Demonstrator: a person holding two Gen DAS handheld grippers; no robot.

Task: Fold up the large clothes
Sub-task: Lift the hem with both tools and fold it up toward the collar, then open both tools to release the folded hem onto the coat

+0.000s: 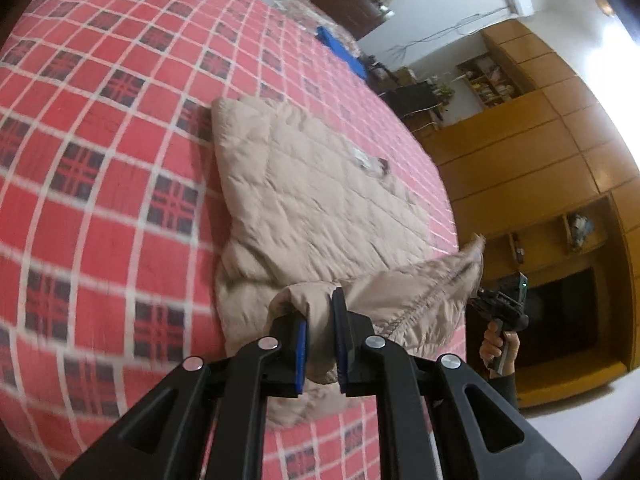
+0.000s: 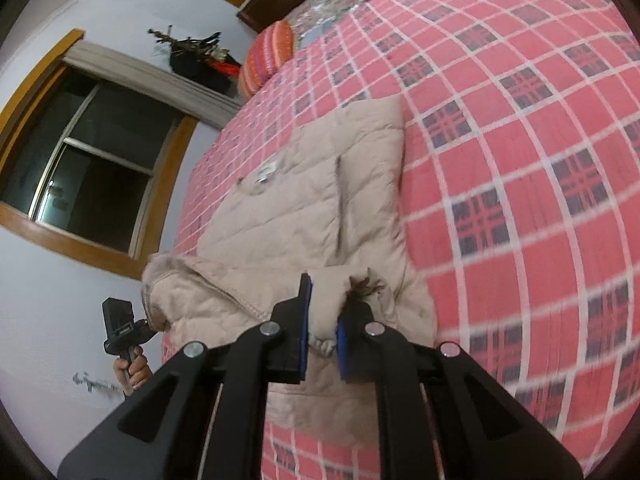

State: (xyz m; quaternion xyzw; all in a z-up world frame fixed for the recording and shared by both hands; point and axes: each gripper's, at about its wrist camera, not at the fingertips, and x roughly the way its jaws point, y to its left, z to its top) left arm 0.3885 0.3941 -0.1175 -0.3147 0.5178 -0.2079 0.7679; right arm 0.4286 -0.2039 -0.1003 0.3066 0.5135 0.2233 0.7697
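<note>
A beige quilted jacket (image 1: 312,200) lies on the red checked bedspread (image 1: 100,160). My left gripper (image 1: 320,320) is shut on a bunched near corner of the jacket, lifted off the bed. In the right wrist view the same jacket (image 2: 296,200) stretches away, and my right gripper (image 2: 324,312) is shut on its other near corner, where dark fur trim (image 2: 364,286) sticks out. The lifted hem hangs between both grippers. A hand holds the right gripper (image 1: 502,304) at the right of the left wrist view, and the left gripper (image 2: 124,324) shows at the lower left of the right wrist view.
A striped orange pillow (image 2: 266,56) and a blue item (image 1: 340,50) lie at the far end of the bed. Wooden cabinets (image 1: 540,152) stand past the bed on one side, a dark window (image 2: 88,168) on the other. The bedspread (image 2: 520,160) spreads wide beside the jacket.
</note>
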